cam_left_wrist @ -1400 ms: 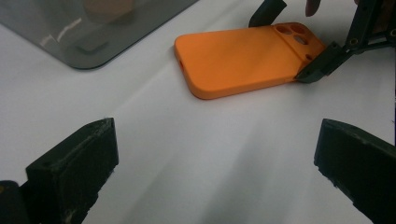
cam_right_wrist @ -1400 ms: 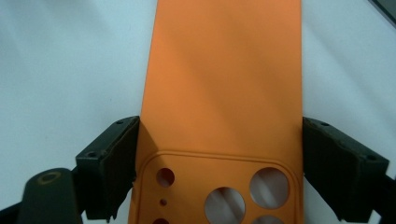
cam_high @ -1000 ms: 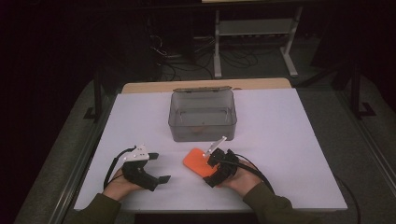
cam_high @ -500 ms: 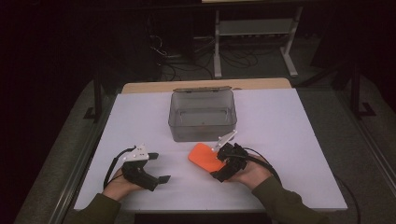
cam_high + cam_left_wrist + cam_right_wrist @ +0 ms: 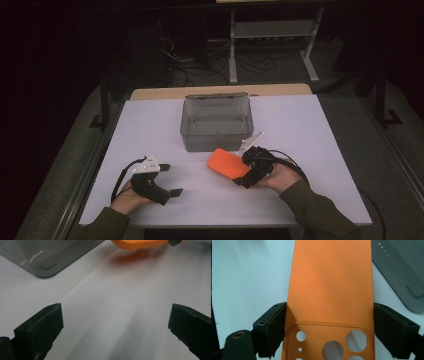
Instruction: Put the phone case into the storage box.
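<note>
An orange phone case (image 5: 332, 287) with round camera holes is held across its width by my right gripper (image 5: 329, 332), both pads pressed on its long edges. In the high view the right gripper (image 5: 246, 172) carries the orange case (image 5: 226, 163) lifted just off the white table, right in front of a clear grey plastic box (image 5: 216, 122). My left gripper (image 5: 167, 180) rests at the table's near left, jaws wide apart with nothing between them. Its own view has the left gripper (image 5: 115, 325) over bare table, the orange case (image 5: 142, 243) at the top edge and the box's corner (image 5: 50, 257) upper left.
The white table (image 5: 310, 125) extends right and left of the box. The box stands open-topped with its lid hinged at the back. A cable (image 5: 287, 160) loops behind the right gripper. Dark floor, cables and a metal stand lie beyond the far edge.
My right gripper has carried the orange case to the right and a little up, closer to the box's front. The left gripper has stayed where it was.
</note>
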Demonstrator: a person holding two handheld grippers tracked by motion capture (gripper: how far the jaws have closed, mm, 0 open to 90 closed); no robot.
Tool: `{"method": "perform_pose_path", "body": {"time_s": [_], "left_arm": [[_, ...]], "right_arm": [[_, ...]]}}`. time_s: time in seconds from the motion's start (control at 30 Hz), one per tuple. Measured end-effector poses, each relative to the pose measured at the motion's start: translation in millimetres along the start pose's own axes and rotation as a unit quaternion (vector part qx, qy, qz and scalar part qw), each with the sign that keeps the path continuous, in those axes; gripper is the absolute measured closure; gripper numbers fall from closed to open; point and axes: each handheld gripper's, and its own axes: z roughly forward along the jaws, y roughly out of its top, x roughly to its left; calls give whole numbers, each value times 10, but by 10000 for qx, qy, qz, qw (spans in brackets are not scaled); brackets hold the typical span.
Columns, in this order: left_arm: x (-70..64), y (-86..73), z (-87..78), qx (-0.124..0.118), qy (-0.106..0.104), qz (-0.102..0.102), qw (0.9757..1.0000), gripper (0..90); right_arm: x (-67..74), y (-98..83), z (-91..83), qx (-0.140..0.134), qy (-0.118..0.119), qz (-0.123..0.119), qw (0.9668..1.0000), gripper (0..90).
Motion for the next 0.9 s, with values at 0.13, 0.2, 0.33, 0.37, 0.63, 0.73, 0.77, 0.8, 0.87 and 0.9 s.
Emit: {"method": "perform_pose_path", "body": {"time_s": [0.13, 0.2, 0.33, 0.37, 0.63, 0.73, 0.77, 0.8, 0.87, 0.9], "left_arm": [[-4, 1, 6, 6, 4, 44, 10000, 0], [-7, 2, 11, 6, 7, 49, 10000, 0], [-11, 8, 19, -1, 32, 57, 10000, 0], [-11, 8, 21, 2, 46, 57, 10000, 0], [-11, 28, 24, -5, 102, 72, 9999, 0], [-12, 40, 20, -28, 100, 76, 9999, 0], [-11, 43, 19, -34, 103, 89, 9999, 0], [-10, 46, 18, -28, 115, 96, 9999, 0], [-12, 54, 17, -39, 131, 92, 9999, 0], [-15, 61, 14, -53, 149, 89, 9998, 0]], "right_arm": [[-52, -6, -19, -47, 121, -49, 9999, 153], [-74, -4, -17, -30, 138, -135, 9998, 153], [-100, 28, -23, -38, 209, -213, 9995, 153], [-105, 41, -21, -14, 249, -256, 9994, 153], [-121, 126, 30, -24, 341, -396, 9986, 153], [-117, 173, 38, -25, 344, -434, 9985, 152], [-117, 189, 42, -42, 331, -472, 9983, 152], [-114, 201, 42, -33, 335, -479, 9983, 152], [-106, 212, 46, -61, 351, -476, 9982, 152], [-104, 214, 49, -68, 359, -487, 9981, 152]]}}
